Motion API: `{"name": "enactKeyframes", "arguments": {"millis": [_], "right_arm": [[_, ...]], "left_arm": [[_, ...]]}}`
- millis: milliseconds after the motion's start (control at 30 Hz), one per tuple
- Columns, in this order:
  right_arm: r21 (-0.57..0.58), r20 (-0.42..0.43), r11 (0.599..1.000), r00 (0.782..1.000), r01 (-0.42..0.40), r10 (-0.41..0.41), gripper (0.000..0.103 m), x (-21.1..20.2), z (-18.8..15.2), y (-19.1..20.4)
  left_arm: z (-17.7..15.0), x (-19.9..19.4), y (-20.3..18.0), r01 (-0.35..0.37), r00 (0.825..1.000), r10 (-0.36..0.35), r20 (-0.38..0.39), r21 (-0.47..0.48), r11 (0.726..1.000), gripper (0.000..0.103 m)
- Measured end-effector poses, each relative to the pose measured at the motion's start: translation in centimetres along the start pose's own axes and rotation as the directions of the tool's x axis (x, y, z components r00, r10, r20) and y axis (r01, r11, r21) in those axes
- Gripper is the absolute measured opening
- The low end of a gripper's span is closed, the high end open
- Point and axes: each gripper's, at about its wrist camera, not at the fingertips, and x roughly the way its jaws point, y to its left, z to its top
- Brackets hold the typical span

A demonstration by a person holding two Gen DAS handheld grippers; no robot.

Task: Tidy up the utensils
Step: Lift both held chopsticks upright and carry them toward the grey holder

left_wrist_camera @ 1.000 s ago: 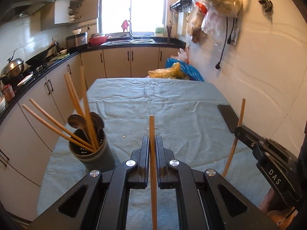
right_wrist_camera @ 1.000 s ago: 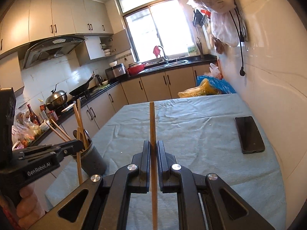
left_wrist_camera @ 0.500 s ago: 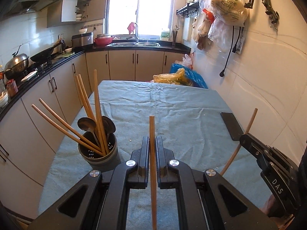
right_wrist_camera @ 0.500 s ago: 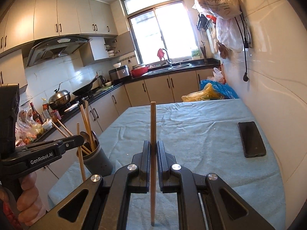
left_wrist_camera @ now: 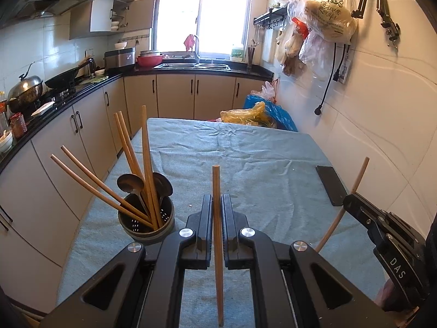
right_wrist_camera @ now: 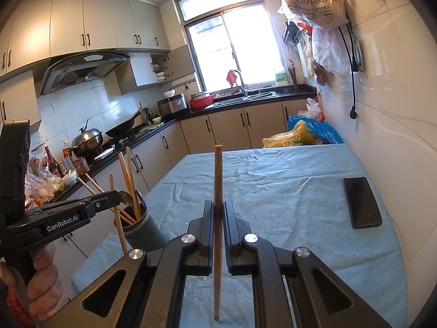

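Left wrist view: the left gripper (left_wrist_camera: 216, 205) is clenched on one upright chopstick (left_wrist_camera: 217, 218). The holder (left_wrist_camera: 146, 220), just left of it on the cloth-covered table (left_wrist_camera: 273, 164), contains five chopsticks and two spoons (left_wrist_camera: 130, 184). The splayed sticks could deflect an insertion.

Right wrist view: the right gripper (right_wrist_camera: 217, 213) grasps a second chopstick (right_wrist_camera: 218, 191), well apart from the holder (right_wrist_camera: 144, 232). One phone (right_wrist_camera: 362, 202) lies near the wall. A thin stick may pivot in the grip.
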Motion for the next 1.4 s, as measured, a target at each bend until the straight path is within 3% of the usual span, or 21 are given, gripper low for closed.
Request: {"name": "enactKeyframes", "arguments": {"millis": [667, 1400], "right_arm": [[-0.010, -0.021, 1.000, 1.000, -0.016, 0.016, 0.007, 1.4, 0.8, 1.6], [-0.078, 0.007, 0.995, 0.998, -0.062, 0.063, 0.007, 1.6, 3.2, 5.2]], "left_arm": [[0.0, 0.3, 2.1, 0.008, 1.000, -0.008, -0.006, -0.021, 1.000, 0.006], [1.1, -2.3, 3.9, 0.002, 0.999, 0.000, 0.038, -0.044, 0.999, 0.006]]}}
